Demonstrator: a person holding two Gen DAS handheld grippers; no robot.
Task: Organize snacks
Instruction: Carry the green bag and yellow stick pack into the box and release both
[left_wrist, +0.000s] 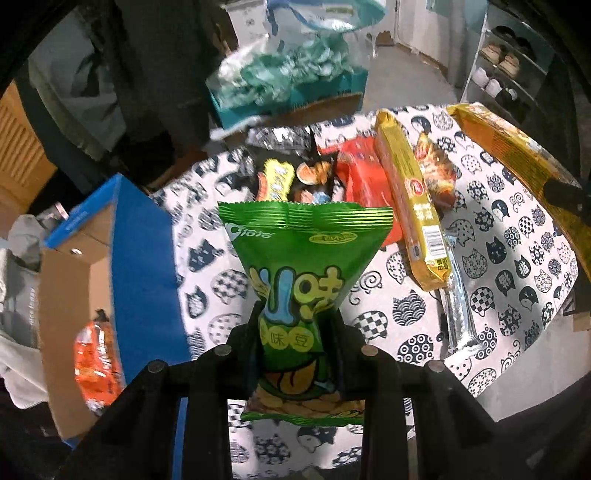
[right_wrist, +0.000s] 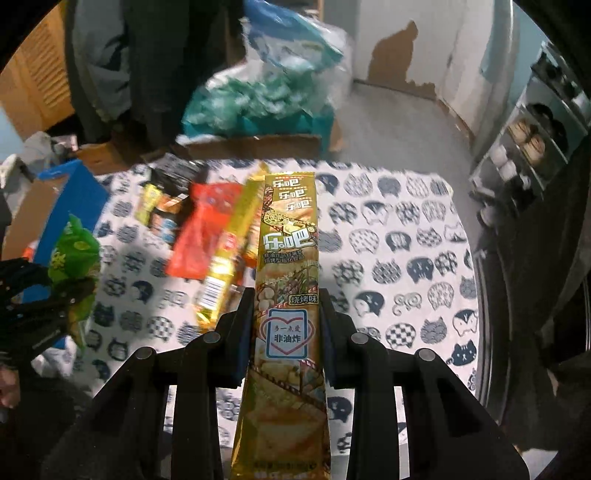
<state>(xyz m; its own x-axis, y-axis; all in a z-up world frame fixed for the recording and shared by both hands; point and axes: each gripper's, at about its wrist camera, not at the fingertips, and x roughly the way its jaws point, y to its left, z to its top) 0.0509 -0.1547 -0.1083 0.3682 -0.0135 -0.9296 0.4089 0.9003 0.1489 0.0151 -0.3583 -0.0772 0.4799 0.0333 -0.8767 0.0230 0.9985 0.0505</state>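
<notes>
My left gripper is shut on a green bean snack bag and holds it above the cat-print tablecloth. My right gripper is shut on a long gold chip pack, which also shows at the right edge of the left wrist view. A pile of snacks lies at the table's far side: a red bag, a yellow cracker pack and a black bag. The left gripper with the green bag shows at the left of the right wrist view.
An open blue cardboard box stands left of the table with an orange bag inside. A silver wrapper lies on the cloth. Beyond the table are a teal box under plastic bags and a shoe rack.
</notes>
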